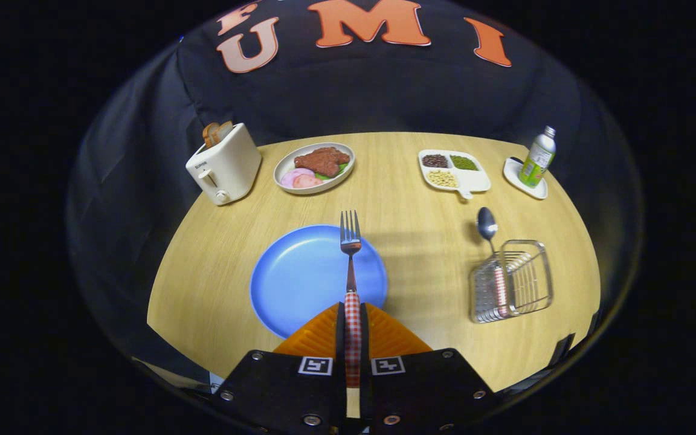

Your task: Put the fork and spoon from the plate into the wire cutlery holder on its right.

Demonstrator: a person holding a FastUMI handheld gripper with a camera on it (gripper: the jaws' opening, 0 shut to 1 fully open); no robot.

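Both fingers of the tongs (353, 338) are pressed on the checked handle of the fork (351, 266), held over the blue plate (299, 278), while the spoon (493, 254) is stood in the wire cutlery holder (514, 281) right of that plate on the desk (420, 223); a short word on the toaster (224, 163) beyond the plate cannot be read.

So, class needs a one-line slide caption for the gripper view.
Tool shut on the fork over the blue plate; spoon already in the wire holder.
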